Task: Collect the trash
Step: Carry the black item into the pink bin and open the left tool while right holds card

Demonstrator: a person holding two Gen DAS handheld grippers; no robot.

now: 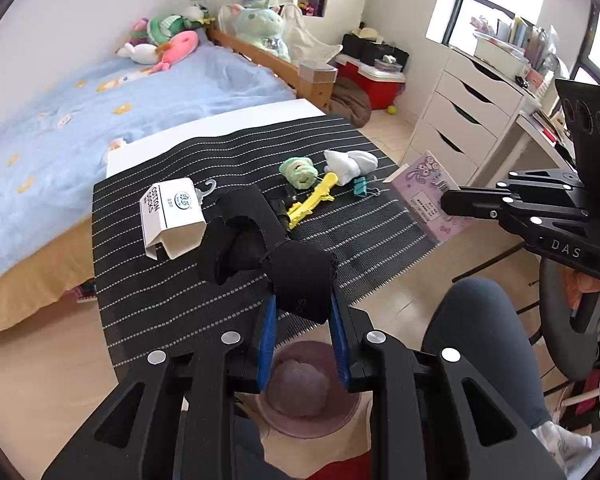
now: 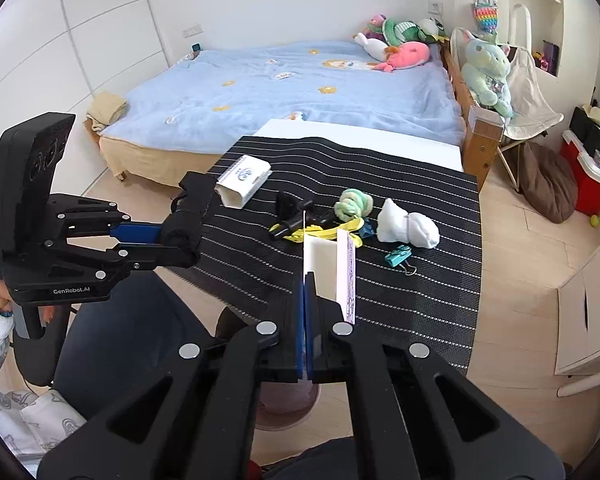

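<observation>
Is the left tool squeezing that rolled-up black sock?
Touching. In the left wrist view, the left tool has its blue-padded fingers pressed against both sides of the rolled black fabric sock, lifted above the striped black table mat.

White table [image 2: 380,138] under striped mat [image 2: 420,280] bearing sock box [image 2: 242,180], clips, socks.

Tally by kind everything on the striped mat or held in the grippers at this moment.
Paper or card packaging: 2, the cotton socks sleeve and the purple box in the right gripper.
Socks: 2, black sock in the left gripper, white sock.
Clips: 3, yellow clip, teal binder clip, black clip.
Green scrunchie: 1.
Total: 8
</observation>
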